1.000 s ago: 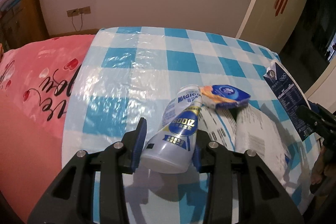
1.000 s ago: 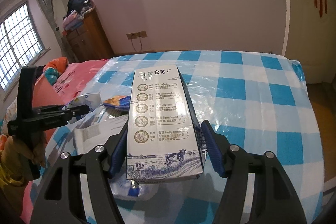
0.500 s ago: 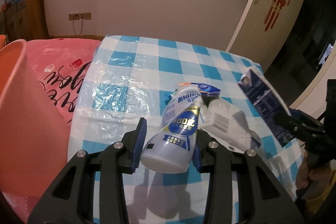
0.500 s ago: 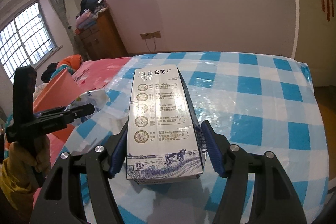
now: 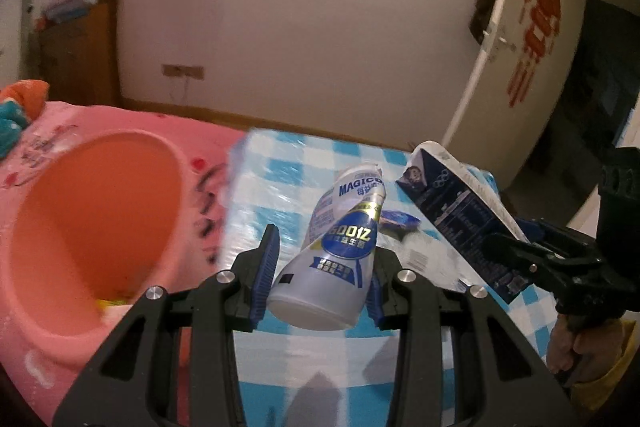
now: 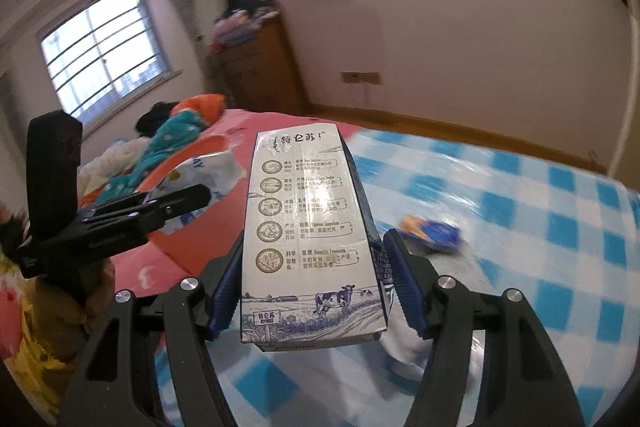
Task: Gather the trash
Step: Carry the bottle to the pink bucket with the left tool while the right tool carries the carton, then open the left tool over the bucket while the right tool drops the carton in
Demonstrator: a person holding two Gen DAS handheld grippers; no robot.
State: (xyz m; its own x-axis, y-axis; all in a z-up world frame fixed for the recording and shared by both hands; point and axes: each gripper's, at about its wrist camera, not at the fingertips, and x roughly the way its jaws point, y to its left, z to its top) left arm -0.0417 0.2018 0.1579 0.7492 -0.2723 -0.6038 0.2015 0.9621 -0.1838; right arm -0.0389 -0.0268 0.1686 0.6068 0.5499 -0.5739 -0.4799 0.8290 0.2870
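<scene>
Left wrist view: the left hand-held gripper [image 5: 318, 273] is closing w/ its blue pads on the base of a white yogurt drink bottle [image 5: 340, 251], neck pointing forward and up. It's hanging between the pink bin [image 5: 80, 239] on the left and the blue-checked surface [image 5: 280, 187], presumably so the bottle can be tipped into the bin's mouth. The right hand-held gripper [image 5: 516, 251] is showing at the right edge, gripping a milk carton [image 5: 460, 207] by its lower end, prob. queued for the same bin. A small blue-and-orange wrapper [image 5: 400, 221] is lying on the surface behind the bottle, mostly hidden by it. Bin contents are hard to read (something yellowish at the bottom, blurred). The bin's near rim is cut off by the gripper body.

Right wrist view: the right hand-held gripper [image 6: 312, 283] is clamping the milk carton [image 6: 308, 227] across its width, long side pointing forward. The left hand-held gripper [image 6: 188, 197] is reaching in from the left w/ the bottle [image 6: 208, 175] over the bin [image 6: 176, 243], only partly visible. The wrapper [image 6: 434, 233] is sitting alone on the surface [image 6: 540, 227], blurred. White crumpled material under the carton is too hidden to identify.
</scene>
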